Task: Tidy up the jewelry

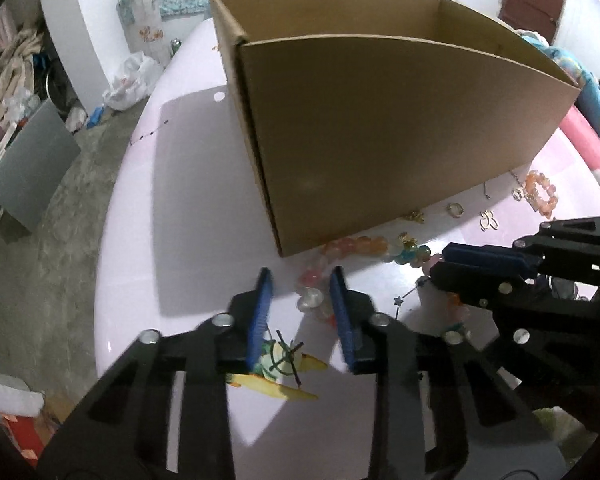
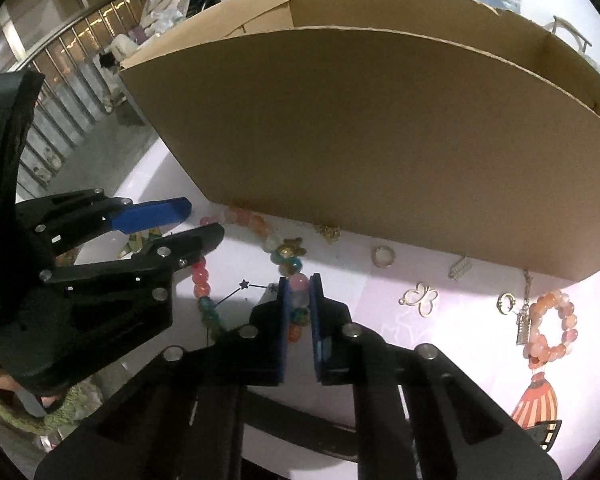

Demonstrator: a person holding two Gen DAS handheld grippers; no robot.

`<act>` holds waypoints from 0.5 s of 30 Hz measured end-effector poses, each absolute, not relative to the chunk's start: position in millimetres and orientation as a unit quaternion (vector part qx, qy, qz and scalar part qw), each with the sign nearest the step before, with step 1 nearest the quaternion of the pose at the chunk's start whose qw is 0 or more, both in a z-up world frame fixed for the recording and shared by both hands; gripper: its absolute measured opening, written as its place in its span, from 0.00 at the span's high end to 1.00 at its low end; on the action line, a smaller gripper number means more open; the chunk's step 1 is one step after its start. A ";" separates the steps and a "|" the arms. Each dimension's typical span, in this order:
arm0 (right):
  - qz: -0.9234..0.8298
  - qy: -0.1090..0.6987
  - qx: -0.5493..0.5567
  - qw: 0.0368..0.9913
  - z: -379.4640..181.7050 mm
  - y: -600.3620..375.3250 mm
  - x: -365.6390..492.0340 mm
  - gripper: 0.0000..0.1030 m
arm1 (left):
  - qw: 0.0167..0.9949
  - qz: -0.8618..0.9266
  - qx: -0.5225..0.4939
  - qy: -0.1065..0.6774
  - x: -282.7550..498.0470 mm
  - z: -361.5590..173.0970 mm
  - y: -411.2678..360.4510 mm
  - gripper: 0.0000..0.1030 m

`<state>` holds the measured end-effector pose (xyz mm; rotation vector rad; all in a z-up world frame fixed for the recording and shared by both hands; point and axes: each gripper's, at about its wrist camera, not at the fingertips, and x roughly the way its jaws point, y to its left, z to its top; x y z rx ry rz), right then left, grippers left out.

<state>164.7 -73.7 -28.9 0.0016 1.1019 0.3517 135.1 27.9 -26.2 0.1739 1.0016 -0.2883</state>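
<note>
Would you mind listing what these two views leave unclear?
- Cardboard box floor: both views, hidden by its tall near wall.
- Left gripper contact with the bead necklace: left wrist view, beads blurred.
- Necklace's lower loop: right wrist view, covered by the right gripper.

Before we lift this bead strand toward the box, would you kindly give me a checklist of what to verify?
1. Right tool clamped on the bead strand: ok, a pink bead sits between its pads.
2. Left tool clamped on the strand: not ok, beads lie between its pads but a gap shows on one side.
3. Cardboard box open at the top: ok.
4. Star chain free of the strand: cannot tell; it runs right up to the right tool.
5. Butterfly charm and ring apart from the strand: ok.
</note>
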 end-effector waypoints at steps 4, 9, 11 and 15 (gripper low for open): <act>0.172 0.522 0.037 0.835 -27.8 -83.1 165.6 0.91 | 0.864 -0.142 0.082 0.475 134.2 -24.4 27.5 0.91; 0.177 0.515 0.061 0.836 -18.4 -96.6 160.9 0.91 | 0.869 -0.152 0.066 0.466 124.5 -13.5 34.5 0.91; 0.179 0.510 0.067 0.839 -14.0 -97.6 158.8 0.91 | 0.871 -0.155 0.058 0.463 119.6 -7.8 36.1 0.91; 0.185 0.493 0.074 0.847 0.3 -102.3 152.2 0.91 | 0.876 -0.158 0.047 0.453 108.1 8.7 36.1 0.91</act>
